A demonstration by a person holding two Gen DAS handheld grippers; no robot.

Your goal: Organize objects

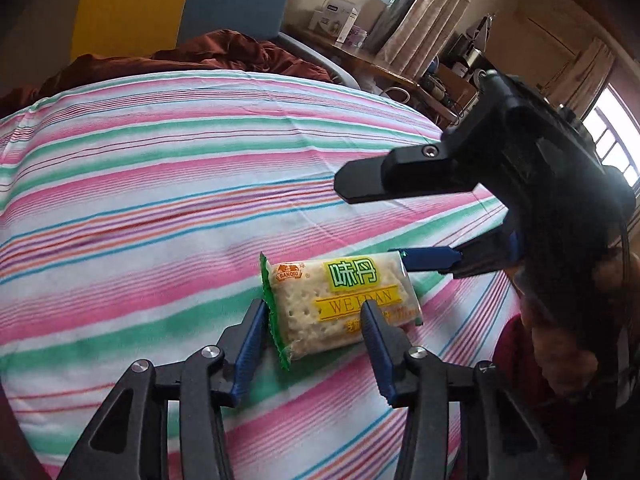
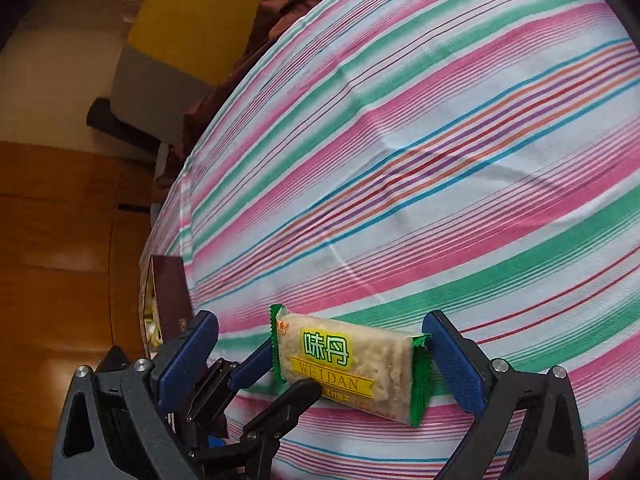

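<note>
A cracker packet [image 1: 340, 300], clear with green ends and a yellow label, lies flat on the striped bedsheet [image 1: 160, 184]. My left gripper [image 1: 312, 310] hovers at its near left end, jaws partly apart. One blue pad sits beside the green seal and the other finger overlaps the packet's face. I see no pinch. In the right wrist view the same packet [image 2: 352, 364] lies between the widely spread fingers of my right gripper [image 2: 320, 324], which stands open and clear of it. The left gripper [image 2: 282, 374] reaches in from the lower left, and the right gripper [image 1: 380, 224] shows at the right.
A brown quilt [image 1: 224, 50] lies bunched at the bed's far end, before a yellow and blue headboard [image 1: 132, 4]. A wooden desk [image 1: 384, 68] with boxes stands by curtains. A dark red booklet [image 2: 170, 296] sits at the bed's edge above the wooden floor [image 2: 60, 240].
</note>
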